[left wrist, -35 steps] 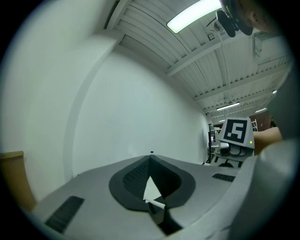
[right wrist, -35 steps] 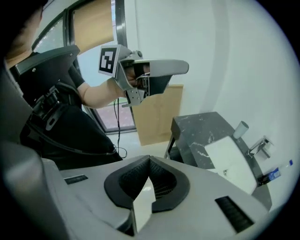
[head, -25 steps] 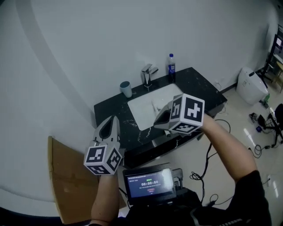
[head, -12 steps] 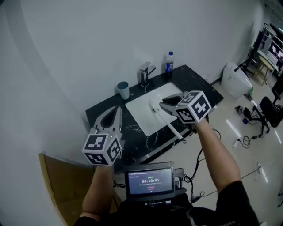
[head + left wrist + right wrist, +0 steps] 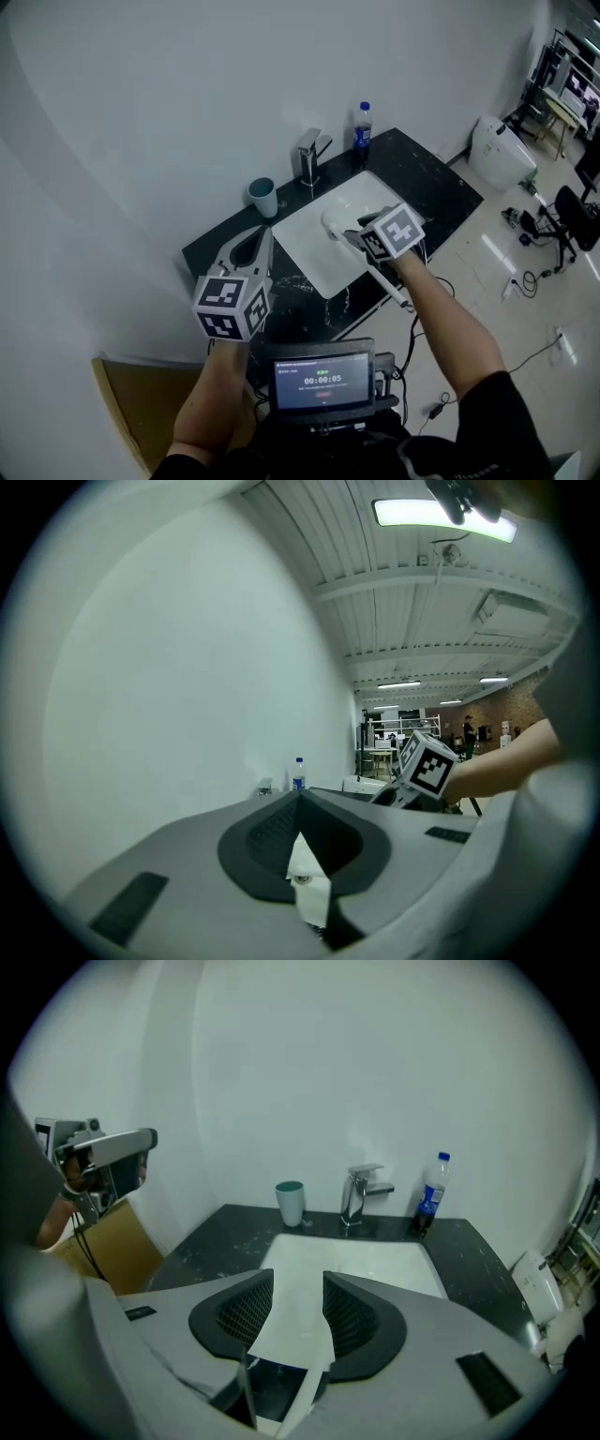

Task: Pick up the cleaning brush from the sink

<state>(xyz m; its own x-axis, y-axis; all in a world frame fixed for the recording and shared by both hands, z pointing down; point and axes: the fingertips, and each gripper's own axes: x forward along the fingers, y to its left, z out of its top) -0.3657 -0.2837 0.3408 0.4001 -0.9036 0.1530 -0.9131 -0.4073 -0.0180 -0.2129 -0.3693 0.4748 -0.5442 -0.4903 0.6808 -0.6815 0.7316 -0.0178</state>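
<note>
- Over the sink (image 5: 307, 240), right gripper (image 5: 354, 236) fingers opening, empty; left gripper (image 5: 264, 234) fingers closed, at 8 o'clock.
- We should lower squarely, straddle the brush (image 5: 334, 225), then close.

The worktop (image 5: 427, 183) looks like black polished stone with thin white veins. The sink (image 5: 309, 234) is white, smooth and glossy. The tap (image 5: 309, 155) is shiny metal. The cup (image 5: 263, 197) is matt teal, and the bottle (image 5: 362, 125) is clear plastic. The left tool (image 5: 298, 797) has a matt grey plastic shell and black ribbed pads (image 5: 272, 832). The brown board (image 5: 131, 412) looks like dull cardboard.
</note>
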